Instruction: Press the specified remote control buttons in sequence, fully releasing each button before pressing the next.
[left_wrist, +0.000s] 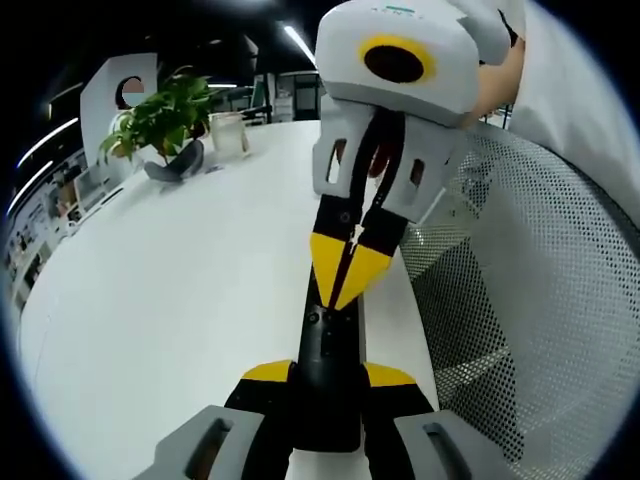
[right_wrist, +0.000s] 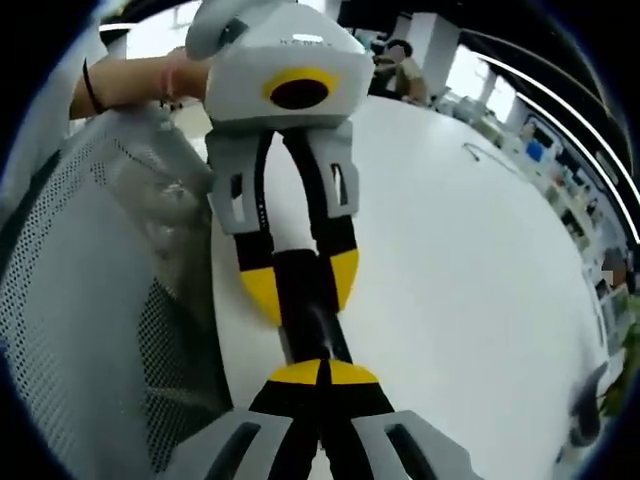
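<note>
Remote control (left_wrist: 328, 380): a black, slim body, held lengthwise between the jaws of the left gripper (left_wrist: 328, 374); the far end projects forward past the yellow tips, over the white table (left_wrist: 180, 290). In the right gripper view it is seen between the opposite gripper's yellow tips (right_wrist: 305, 290), running down to this view's own tips.

Left gripper: jaws clenched on the sides of the remote control, one yellow tip on each flank.

Right gripper (right_wrist: 322, 374): jaws brought together, yellow tips meeting, nothing grasped; the tips are set down on the upper face of the remote control (left_wrist: 345, 272), just ahead of the left jaws. Whether a button is depressed cannot be told; one small round button (left_wrist: 314, 318) is seen just short of the tips.

Surroundings: mesh chair back (left_wrist: 520, 300) to the right of the left jaws; potted plant (left_wrist: 165, 120) and a cup (left_wrist: 228, 133) well beyond, at the far table edge.

Risk, slip: downward pressure on the unsupported far end is judged likely to pivot the remote control in the side grip.

Risk, wrong key: two joined tips form a broad point; neighbouring buttons may be caught.

Risk, sequence: an incomplete lift between presses would breach the full-release rule.

Risk, visibility: the buttons are masked by the pressing tips.
</note>
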